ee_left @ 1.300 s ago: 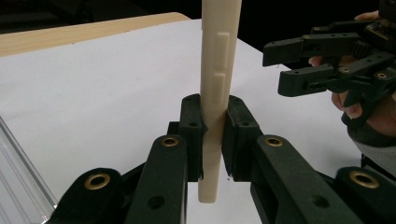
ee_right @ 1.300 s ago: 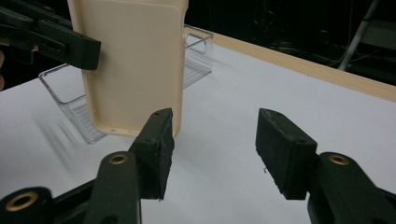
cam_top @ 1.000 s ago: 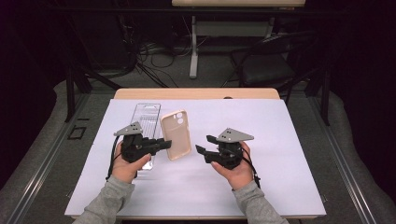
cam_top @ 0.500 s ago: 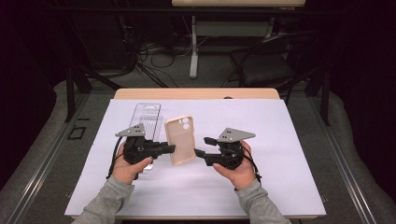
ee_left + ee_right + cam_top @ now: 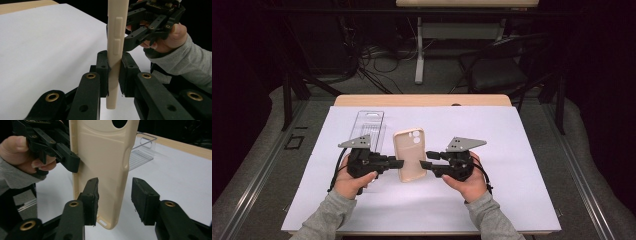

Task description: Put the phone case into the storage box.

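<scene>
1. Phone case (image 5: 410, 154), beige, held up off the white table cover (image 5: 522, 150) between the two grippers; its long axis runs away from the person, camera cut-out at the far end.
2. Left gripper (image 5: 398, 163) has it; in the left gripper view the case (image 5: 115, 50) stands edge-on, and both pads are clamped flat against its side rim, jaws closed right down on it.
3. Right gripper (image 5: 426, 160) sits just beside the case's opposite long edge, pointing in at it; so the case lies straight ahead of those jaws.
4. In the right gripper view the jaws have just been closing; the case's edge (image 5: 102, 170) stands between them, one pad close by the inner face, the other well clear; no squeeze yet, as I read it.
5. Clear plastic packaging (image 5: 368, 126) lies flat on the cover beyond the left hand (image 5: 352, 181), apart from the action.
</scene>
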